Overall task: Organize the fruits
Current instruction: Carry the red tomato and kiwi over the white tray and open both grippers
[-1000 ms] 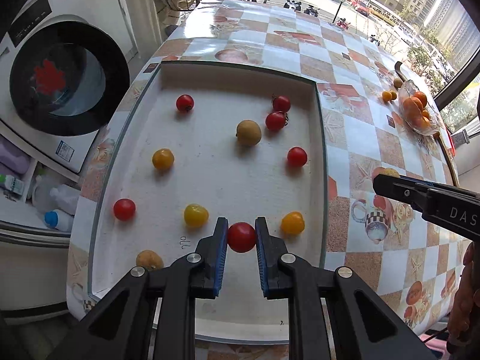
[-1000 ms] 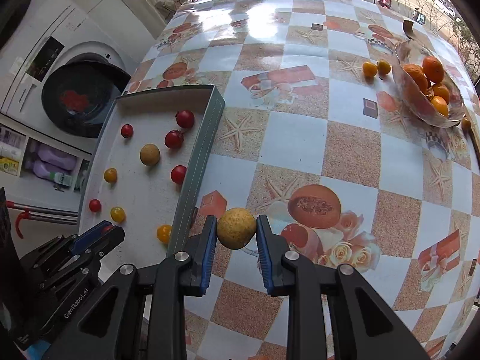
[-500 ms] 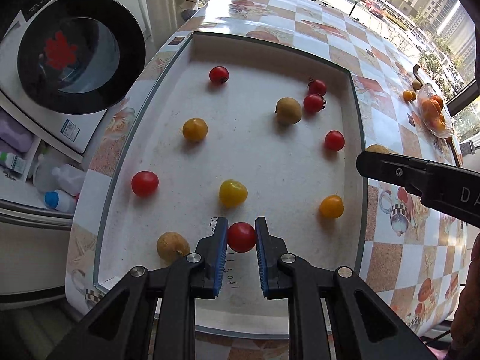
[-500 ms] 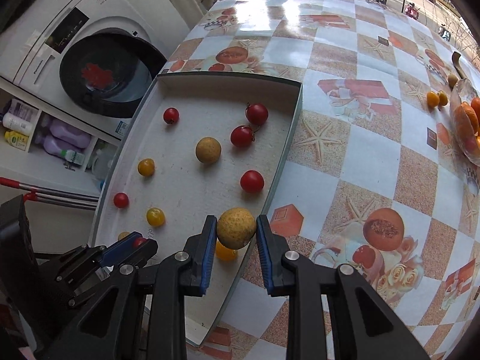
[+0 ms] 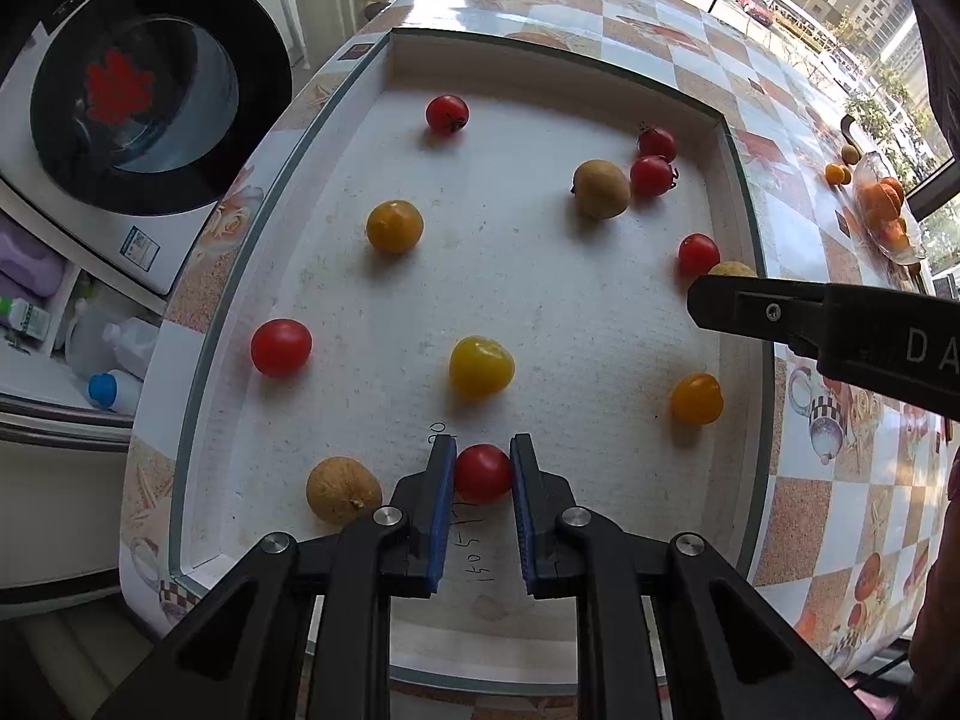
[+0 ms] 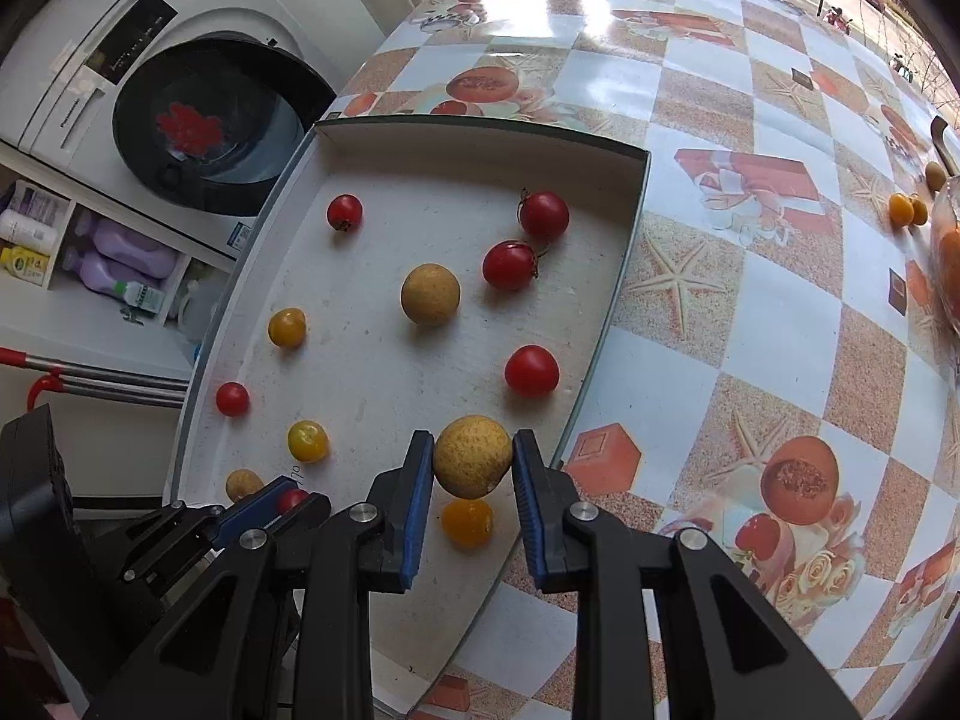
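both jaws are loaded: left gripper [image 5: 480, 474] pinches a red tomato [image 5: 482, 473] low in frame, right gripper [image 6: 473, 465] clamps a tan fruit [image 6: 472, 456] over the tray [image 6: 624, 276]. looks about midway, oranges [image 5: 882, 204] sit far right.

Left hand-held gripper [image 5: 482, 474]: matt black plastic body, ribbed blue pads, bright metal screws. Right hand-held gripper [image 6: 472, 468]: same build. Red tomato [image 5: 482, 473] in the left pads: smooth, glossy skin. Tan round fruit [image 6: 472, 457] in the right pads: dull, finely speckled, rough rind. Tray [image 5: 540, 300]: white, matt, grainy floor, foam-like, with pen marks and scuffs. Table [image 6: 750, 312]: glossy printed covering, strong glare. Washing machine [image 6: 150, 78]: white glossy casing, dark glass door. Bottles [image 6: 120, 264]: smooth plastic.
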Demonstrator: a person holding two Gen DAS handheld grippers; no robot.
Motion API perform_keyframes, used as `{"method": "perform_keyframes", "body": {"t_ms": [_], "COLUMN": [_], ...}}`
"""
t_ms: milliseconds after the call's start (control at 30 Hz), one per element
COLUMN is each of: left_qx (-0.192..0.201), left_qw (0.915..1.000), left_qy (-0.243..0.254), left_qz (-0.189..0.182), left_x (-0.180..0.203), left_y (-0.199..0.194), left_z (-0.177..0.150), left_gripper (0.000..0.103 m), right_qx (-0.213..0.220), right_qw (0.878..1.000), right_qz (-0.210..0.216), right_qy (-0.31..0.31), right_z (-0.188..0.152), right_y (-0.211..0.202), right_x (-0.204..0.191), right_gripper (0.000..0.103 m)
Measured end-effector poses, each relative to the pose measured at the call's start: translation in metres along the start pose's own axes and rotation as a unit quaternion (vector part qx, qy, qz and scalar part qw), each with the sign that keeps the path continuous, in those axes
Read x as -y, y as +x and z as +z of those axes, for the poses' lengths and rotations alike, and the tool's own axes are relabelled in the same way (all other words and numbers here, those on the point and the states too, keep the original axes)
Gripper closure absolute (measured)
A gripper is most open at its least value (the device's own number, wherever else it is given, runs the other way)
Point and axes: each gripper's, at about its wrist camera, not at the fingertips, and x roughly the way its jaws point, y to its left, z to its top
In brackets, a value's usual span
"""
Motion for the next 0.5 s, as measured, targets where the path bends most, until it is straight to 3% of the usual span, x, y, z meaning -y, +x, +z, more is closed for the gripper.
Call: {"method": "perform_keyframes", "body": {"t_ms": [433, 500], "left_qx": [0.009, 0.007], "left_qw": [0.999, 0.9988], "left_qy": [0.034, 0.039], "left_qz": [0.026, 0.03], "left_x": [0.011, 0.013], "left_y": [0.0, 0.0], "left_z": [-0.002, -0.002], "left_gripper": [0.082, 0.082], "right_qx": [-0.011, -0.014], "right_qw": [0.999, 0.999], "right_qz": [-0.028, -0.022], "right_qy": [-0.027, -0.026], "right_z": [0.015, 0.016], "right_y": [0.029, 0.029], "right_x": [-0.012, -0.012], "right_gripper": [0.074, 0.069]}}
